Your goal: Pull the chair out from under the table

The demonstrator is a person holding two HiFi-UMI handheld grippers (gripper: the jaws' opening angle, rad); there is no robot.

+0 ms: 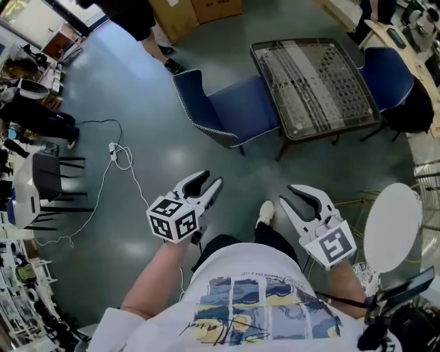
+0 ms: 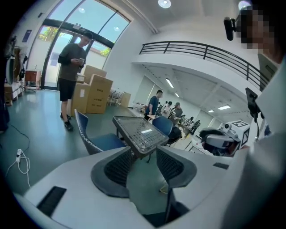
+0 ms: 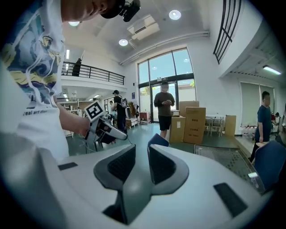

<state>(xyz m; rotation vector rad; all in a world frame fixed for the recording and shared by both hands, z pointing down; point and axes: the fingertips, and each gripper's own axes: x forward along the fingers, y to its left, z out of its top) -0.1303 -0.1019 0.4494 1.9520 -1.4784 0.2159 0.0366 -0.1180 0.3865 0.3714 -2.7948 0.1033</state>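
Note:
The blue armchair (image 1: 227, 110) stands on the floor just left of the glass-topped table (image 1: 316, 86), its seat near the table's edge. Both grippers hover well short of it, near the person's body. My left gripper (image 1: 206, 184) is open with nothing between its jaws; in the left gripper view (image 2: 143, 163) it points at the chair (image 2: 96, 138) and table (image 2: 140, 132). The right gripper (image 1: 302, 199) is open too and holds nothing. In the right gripper view (image 3: 142, 163) the chair's back (image 3: 157, 139) shows just beyond the jaws, with the left gripper (image 3: 105, 125) off to the left.
A second blue chair (image 1: 388, 75) sits at the table's far right side. A person (image 1: 137, 20) stands by cardboard boxes (image 1: 199, 10). A white cable with a power strip (image 1: 113, 148) runs across the floor at left. A round white top (image 1: 392, 227) is close on the right.

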